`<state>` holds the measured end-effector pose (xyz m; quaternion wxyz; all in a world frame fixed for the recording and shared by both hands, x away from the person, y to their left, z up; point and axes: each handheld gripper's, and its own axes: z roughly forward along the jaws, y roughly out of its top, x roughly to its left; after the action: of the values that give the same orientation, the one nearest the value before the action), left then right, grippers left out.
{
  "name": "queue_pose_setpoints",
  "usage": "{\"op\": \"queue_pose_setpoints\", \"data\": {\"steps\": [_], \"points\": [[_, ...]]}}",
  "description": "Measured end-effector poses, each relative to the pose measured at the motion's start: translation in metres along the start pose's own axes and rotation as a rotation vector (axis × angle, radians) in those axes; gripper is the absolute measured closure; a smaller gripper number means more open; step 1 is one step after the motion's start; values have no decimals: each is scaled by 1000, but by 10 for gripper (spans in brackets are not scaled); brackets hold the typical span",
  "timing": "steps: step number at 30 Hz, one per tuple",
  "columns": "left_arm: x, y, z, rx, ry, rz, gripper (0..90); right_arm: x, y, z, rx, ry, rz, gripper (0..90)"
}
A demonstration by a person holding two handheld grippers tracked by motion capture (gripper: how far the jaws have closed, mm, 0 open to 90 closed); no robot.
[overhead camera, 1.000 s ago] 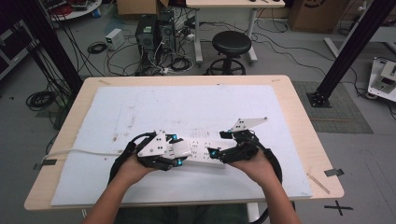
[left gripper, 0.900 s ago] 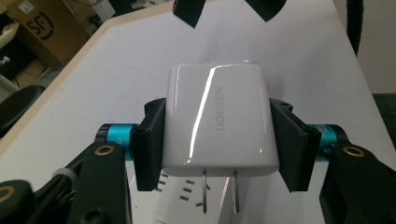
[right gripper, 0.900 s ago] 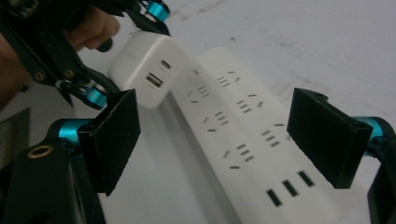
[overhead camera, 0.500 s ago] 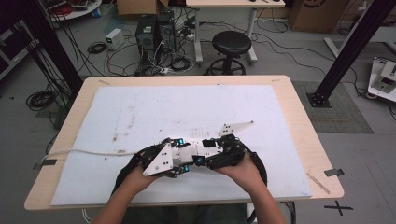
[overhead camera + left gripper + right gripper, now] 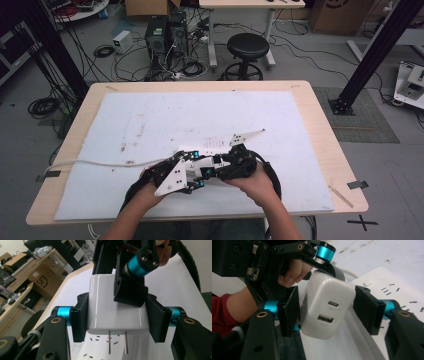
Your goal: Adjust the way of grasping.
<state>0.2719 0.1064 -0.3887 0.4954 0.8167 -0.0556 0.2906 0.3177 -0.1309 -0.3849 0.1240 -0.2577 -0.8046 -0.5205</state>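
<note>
Now my left gripper [image 5: 117,322] clamps a white charger [image 5: 116,306] by its flat sides, pads pressed tight, prongs pointing down just above the white power strip [image 5: 105,347] beneath. My right gripper [image 5: 325,308] has just been closing its jaws around the same charger [image 5: 327,305] from the port end: its left pad sits against or very near the casing, while the right pad stands off with a visible gap, so this grip is not yet made. I judge this a hand-over or a two-handed steadying before the prongs go into a socket; the left grip should hold until the right pads seat. Farther off, in the high view, both grippers, the left [image 5: 192,175] and the right [image 5: 220,167], meet near the front edge of the white mat [image 5: 150,120] on the table [image 5: 320,135], with the strip's cable [image 5: 90,162] trailing to the left. Compared with the earlier frames, my two hands have drawn together toward the middle, and the right jaws, then at their widest, now bracket the charger.
</note>
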Motion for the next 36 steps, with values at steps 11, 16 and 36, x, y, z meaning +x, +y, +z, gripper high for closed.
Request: {"op": "queue_pose_setpoints", "data": {"steps": [11,16,36], "points": [[-2,1,2,7,-3,17,425,-4,-1,2,-7,52,41,539],[-2,1,3,21,-7,39,425,-7,-1,4,12,68,72,551],[14,-8,-4,75,29,-142,187,-8,10,-23,-15,-25,55,633]]}}
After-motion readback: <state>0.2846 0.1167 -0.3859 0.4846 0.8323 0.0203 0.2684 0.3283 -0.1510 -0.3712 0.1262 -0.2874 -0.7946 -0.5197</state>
